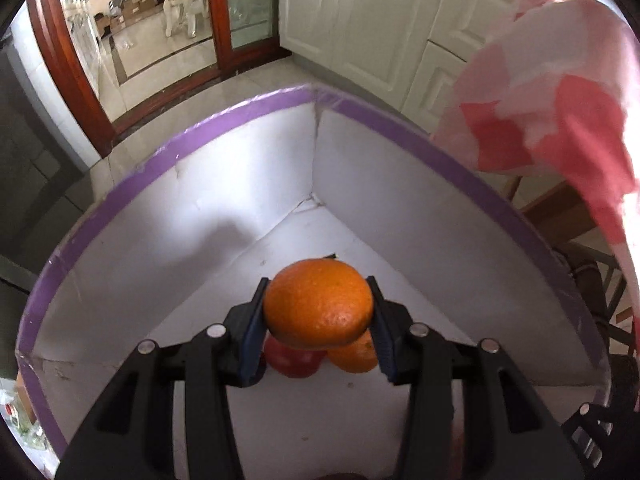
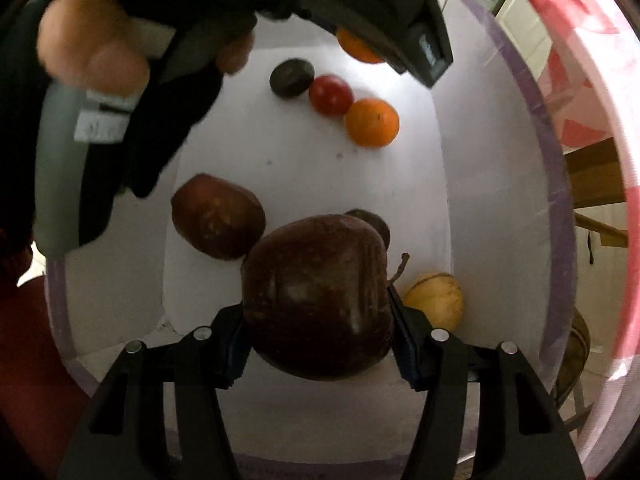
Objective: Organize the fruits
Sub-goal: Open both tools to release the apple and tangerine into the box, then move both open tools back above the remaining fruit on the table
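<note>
The round orange citrus fruit sits clamped in the left gripper, above a red fruit and second orange in the purple-rimmed white box. The right gripper grasps a dark red apple. Judged midway: both fruits await placement. Only the right view shows the second apple, yellow fruit and dark fruit.

blurred hand atop frame

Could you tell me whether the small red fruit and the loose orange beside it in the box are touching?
Touching: in the right wrist view the red fruit and orange meet with no gap.
</note>
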Demonstrator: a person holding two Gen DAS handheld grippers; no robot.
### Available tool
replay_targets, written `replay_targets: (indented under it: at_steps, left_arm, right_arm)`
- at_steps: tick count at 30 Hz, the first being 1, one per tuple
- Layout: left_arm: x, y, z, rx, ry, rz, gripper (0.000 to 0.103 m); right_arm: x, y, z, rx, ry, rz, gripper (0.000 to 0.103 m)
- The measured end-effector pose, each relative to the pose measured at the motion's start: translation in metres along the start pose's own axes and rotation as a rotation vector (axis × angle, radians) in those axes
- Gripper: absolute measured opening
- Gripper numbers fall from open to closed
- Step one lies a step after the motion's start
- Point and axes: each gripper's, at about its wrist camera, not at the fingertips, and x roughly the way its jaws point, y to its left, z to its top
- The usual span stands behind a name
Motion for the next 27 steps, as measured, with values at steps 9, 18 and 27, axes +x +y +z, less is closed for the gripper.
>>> replay_targets:
  at_steps: [9,18,27]
  left_arm:
    - [0.013,0.014,0.000,-0.079,0.092,-0.022,0.047]
    - [-0.002,0.005,0.001,-0.057,0.016,0.005,0.080]
    - [-0.056,-0.010,0.020,0.020,-0.115,0.117,0.082]
  right_arm:
    - [0.010,0.004,0.000,0.011,0.065,-0.004,0.058]
    - [-0.007,0.001,-0.002,0.006,0.008,-0.041,0.080]
    - [-0.097,-0.006,-0.014,-0.011,-0.304,-0.124,0.082]
